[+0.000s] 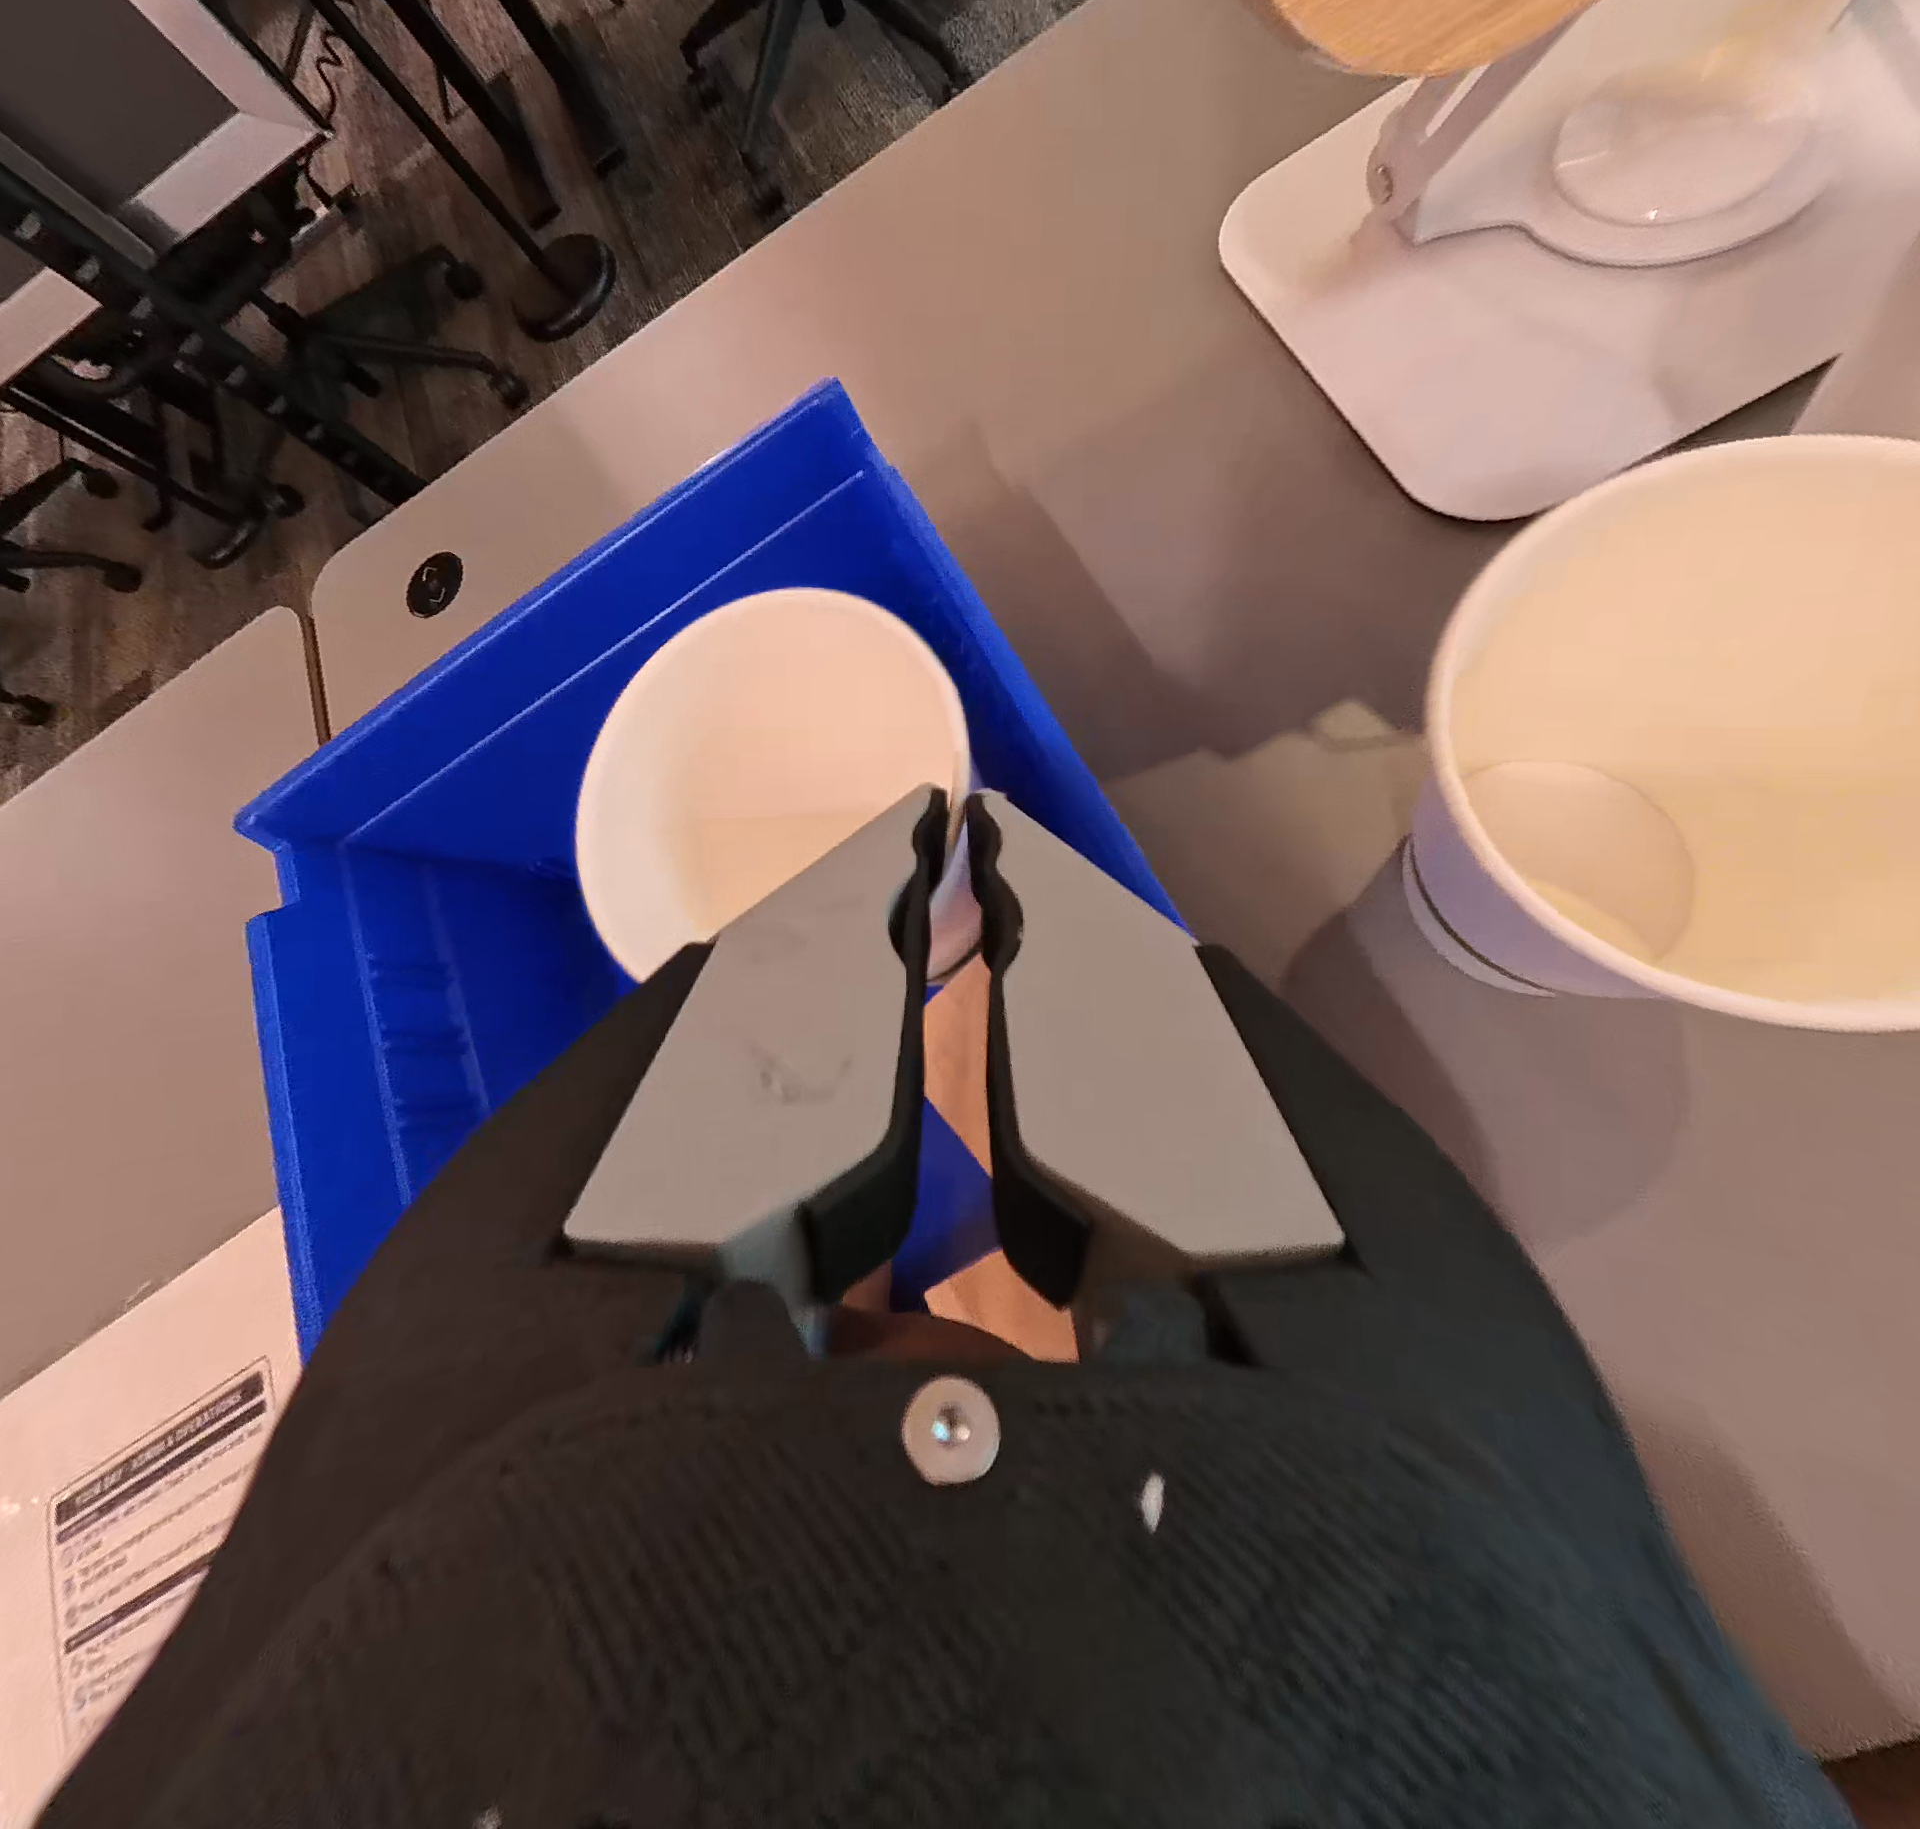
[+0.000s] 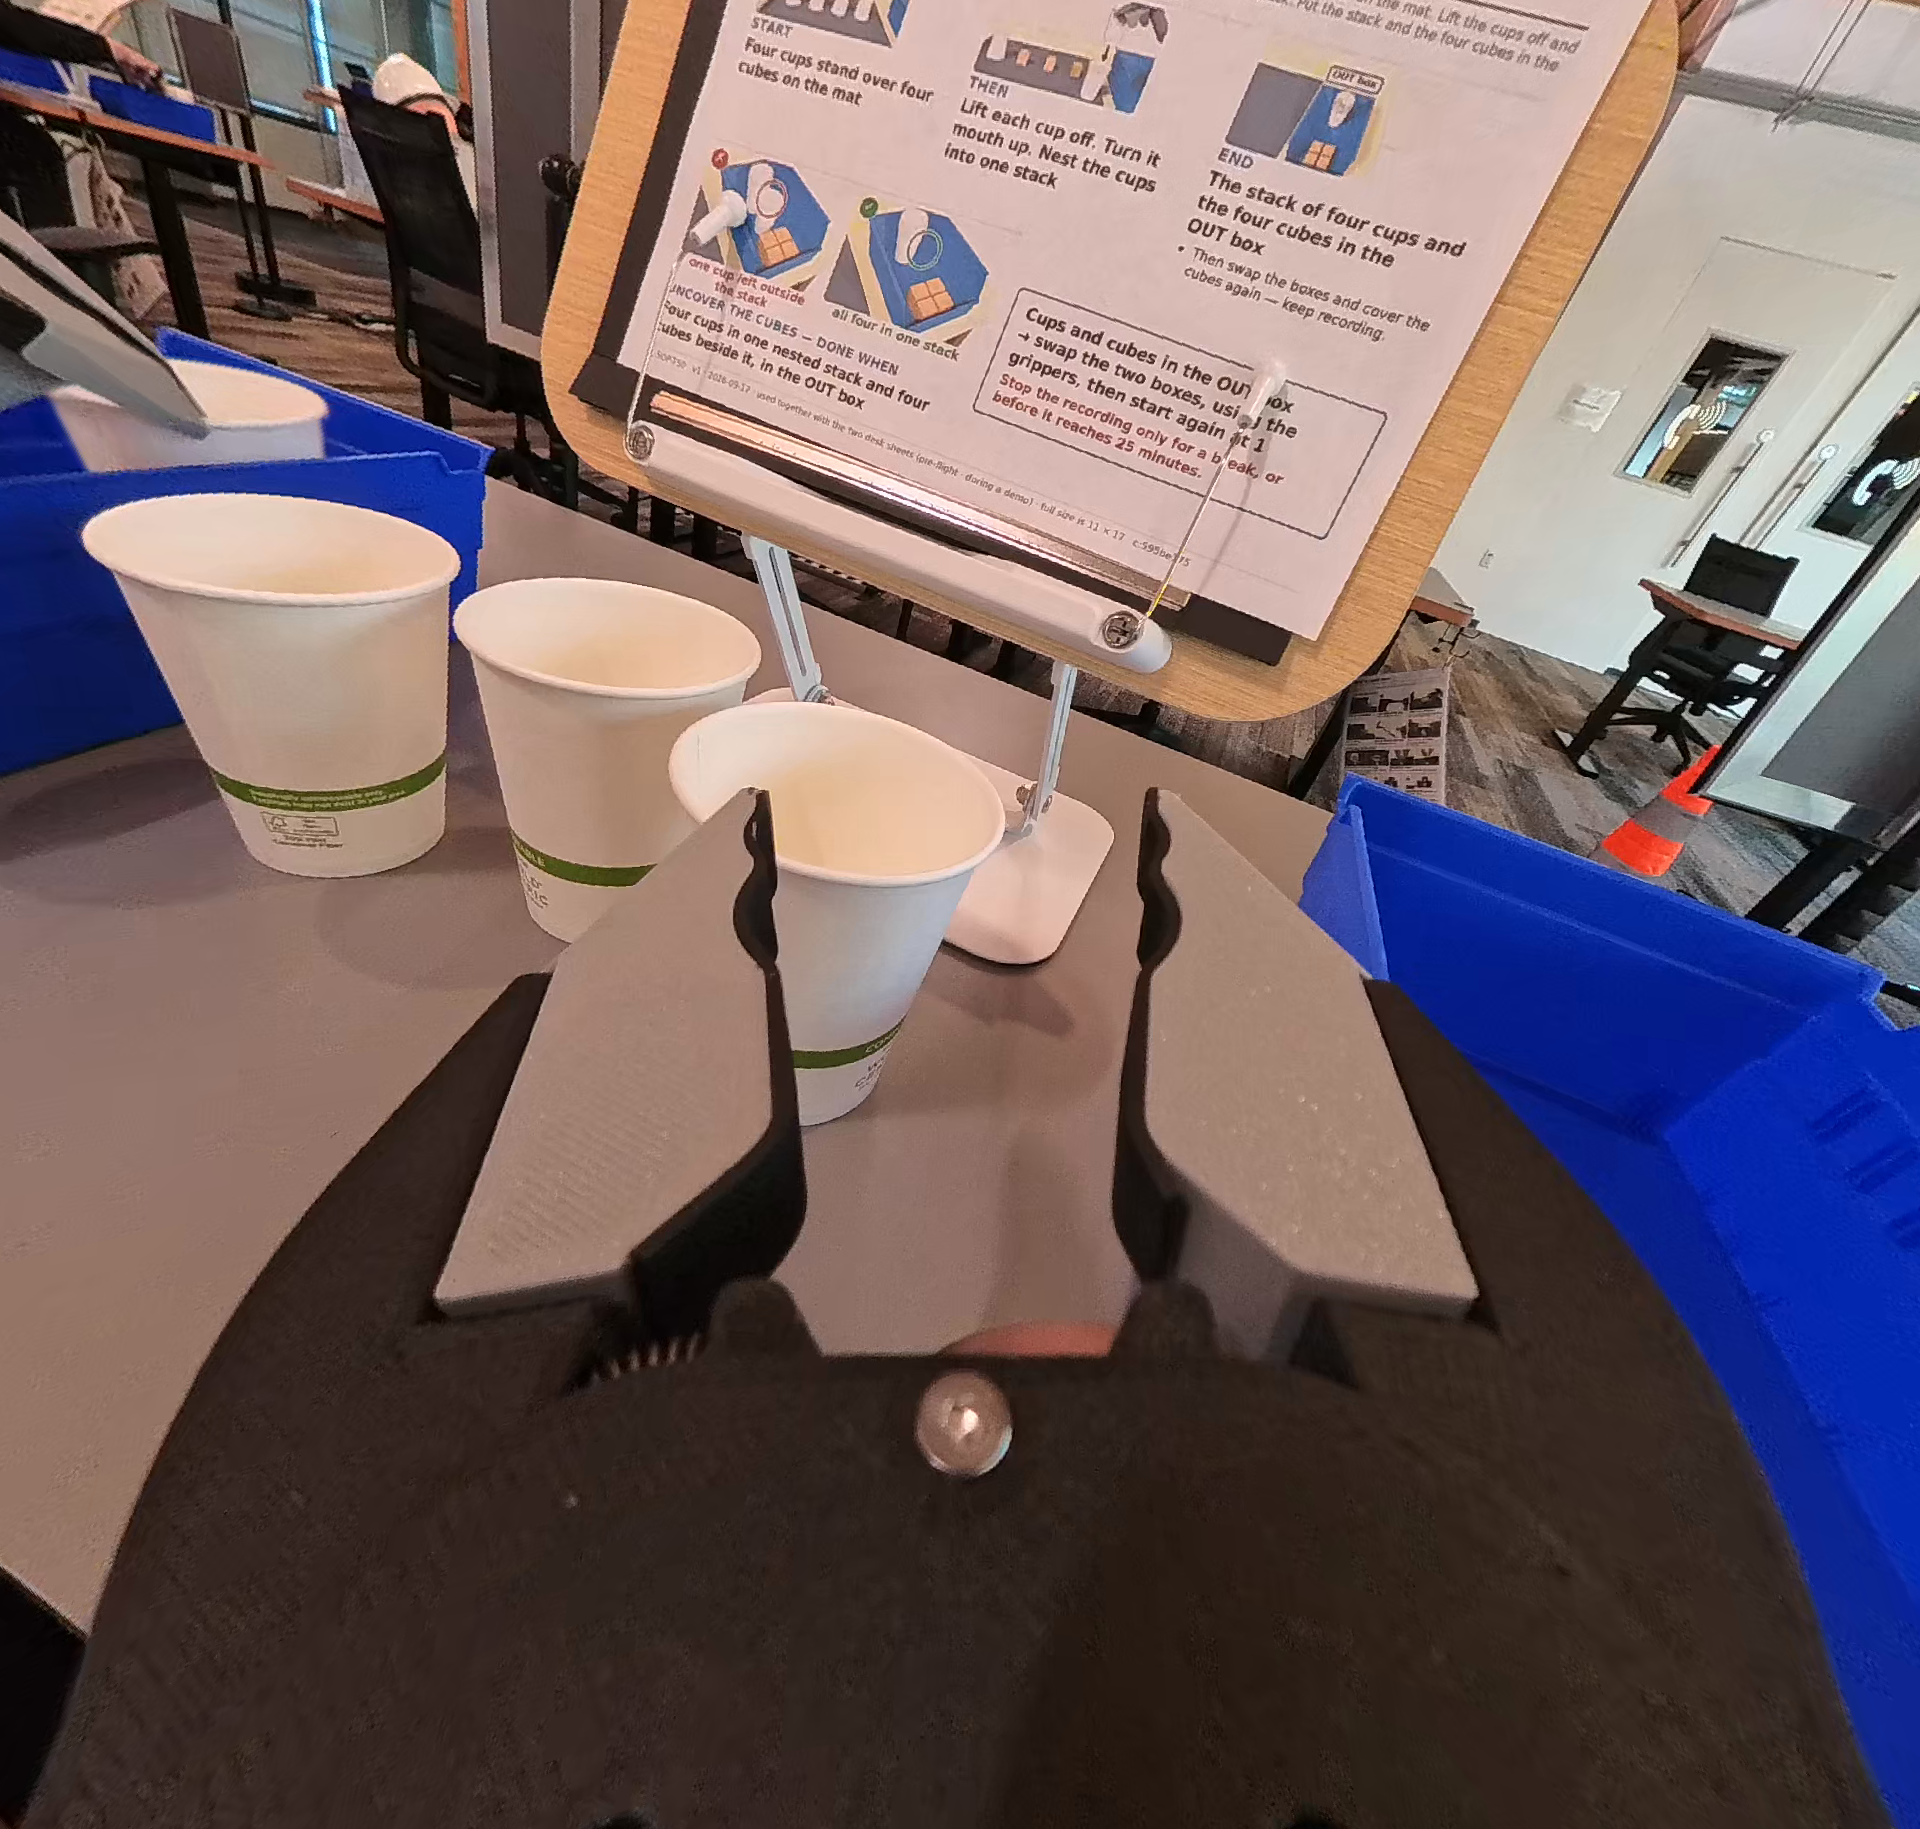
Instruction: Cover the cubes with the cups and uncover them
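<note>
My left gripper [image 1: 958, 803] is shut on the rim of a white paper cup [image 1: 769, 740], mouth up, held over the left blue bin [image 1: 416, 948]. A tan patch shows in the bin between the fingers; I cannot tell if it is cubes. My right gripper [image 2: 951, 803] is open and empty. A mouth-up paper cup [image 2: 862, 844] stands on the grey mat [image 2: 208, 1104] just beyond its tips, nearer the left finger. Two more mouth-up cups [image 2: 592, 699] [image 2: 301, 657] stand to its left. The held cup [image 2: 249, 418] shows in the left bin [image 2: 62, 574].
A clipboard stand with an instruction sheet [image 2: 1039, 273] rises behind the cups; its white base [image 1: 1507, 273] sits on the table. A second blue bin [image 2: 1610, 1000] is at the right. A printed sheet [image 1: 135, 1467] lies at the near left. Chairs and desks stand beyond the table. The grippers' ends are close to 35 cm from one another.
</note>
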Tool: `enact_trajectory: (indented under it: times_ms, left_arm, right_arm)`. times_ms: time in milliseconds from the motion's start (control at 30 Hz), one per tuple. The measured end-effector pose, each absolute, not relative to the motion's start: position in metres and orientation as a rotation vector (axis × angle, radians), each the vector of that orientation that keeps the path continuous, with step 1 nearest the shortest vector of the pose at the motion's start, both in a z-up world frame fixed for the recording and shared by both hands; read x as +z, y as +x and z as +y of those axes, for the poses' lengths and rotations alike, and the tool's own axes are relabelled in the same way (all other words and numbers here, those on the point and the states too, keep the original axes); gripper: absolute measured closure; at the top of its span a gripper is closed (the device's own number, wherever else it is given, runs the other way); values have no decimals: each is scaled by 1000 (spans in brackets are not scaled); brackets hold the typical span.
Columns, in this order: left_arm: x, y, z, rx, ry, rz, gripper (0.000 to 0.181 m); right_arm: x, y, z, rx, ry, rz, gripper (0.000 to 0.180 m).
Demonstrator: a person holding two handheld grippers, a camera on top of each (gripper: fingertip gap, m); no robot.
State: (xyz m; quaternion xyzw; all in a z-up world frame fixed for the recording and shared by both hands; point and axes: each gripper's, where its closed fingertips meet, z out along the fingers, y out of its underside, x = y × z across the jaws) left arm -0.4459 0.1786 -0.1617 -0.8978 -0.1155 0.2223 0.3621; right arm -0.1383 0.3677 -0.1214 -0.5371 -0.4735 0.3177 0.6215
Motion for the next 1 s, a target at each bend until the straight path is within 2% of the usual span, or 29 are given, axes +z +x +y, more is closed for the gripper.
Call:
enact_trajectory:
  times_ms: [300, 500, 800, 1000]
  left_arm:
    - [-126, -445, 178, 669, -2194, -291, 179]
    - [-83, -433, 174, 719, -2064, -265, 180]
    - [-16, -362, 181, 698, -1903, -53, 180]
    - [-10, -310, 203, 611, -1885, 121, 180]
  right_arm:
    - [-119, -138, 366, 736, -1227, -1085, 112]
    - [-120, -138, 366, 736, -1229, -1089, 111]
    - [-122, -139, 366, 732, -1232, -1093, 112]
    - [-123, -140, 366, 731, -1233, -1096, 112]
